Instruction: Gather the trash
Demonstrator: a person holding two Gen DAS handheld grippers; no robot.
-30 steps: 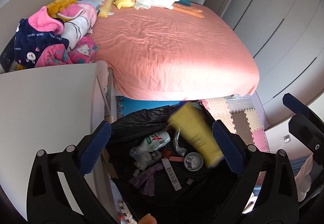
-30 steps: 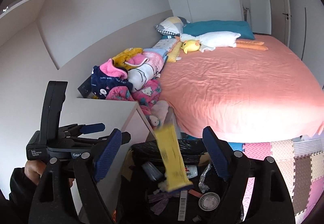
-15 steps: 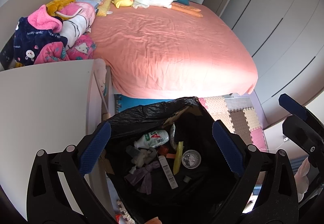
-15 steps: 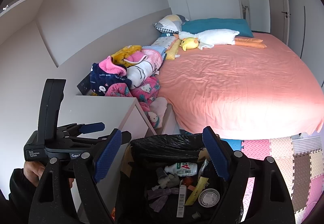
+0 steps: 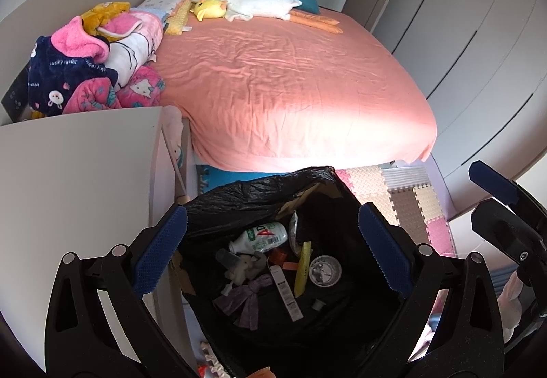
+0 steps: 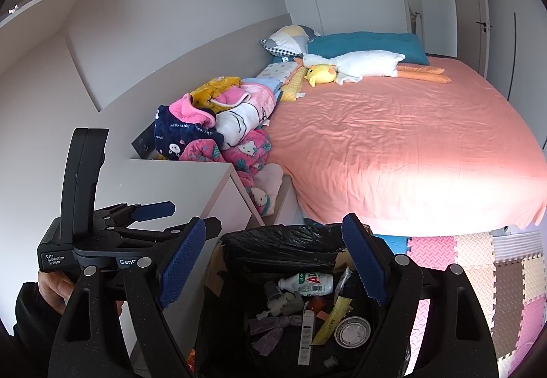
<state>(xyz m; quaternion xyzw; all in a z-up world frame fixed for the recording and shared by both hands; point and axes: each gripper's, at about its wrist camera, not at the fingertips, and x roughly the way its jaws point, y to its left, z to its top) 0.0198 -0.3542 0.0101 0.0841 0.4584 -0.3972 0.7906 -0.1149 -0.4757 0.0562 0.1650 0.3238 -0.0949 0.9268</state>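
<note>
Between the blue pads of the right claw (image 6: 273, 261), gaping wide and gripping nothing; hovering straight above the black trash bag (image 6: 283, 250), yellow wrapper (image 6: 333, 320) lying lengthwise inside among bottle and cup. Left claw (image 5: 271, 250) likewise spread, equally near, also empty.

Yellow wrapper (image 5: 303, 267) dropped, now lying in trash bag (image 5: 259, 195)

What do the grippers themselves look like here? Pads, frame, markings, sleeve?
Both are alike: the left gripper and right gripper have black plastic frames with cut-out fingers, silver rivets and blue textured pads. In the right wrist view the left unit bears a tall black handle, white "Data Acquisition System" and partial "Gen" lettering. The hand under it wears a black sleeve. No cables visible.
</note>
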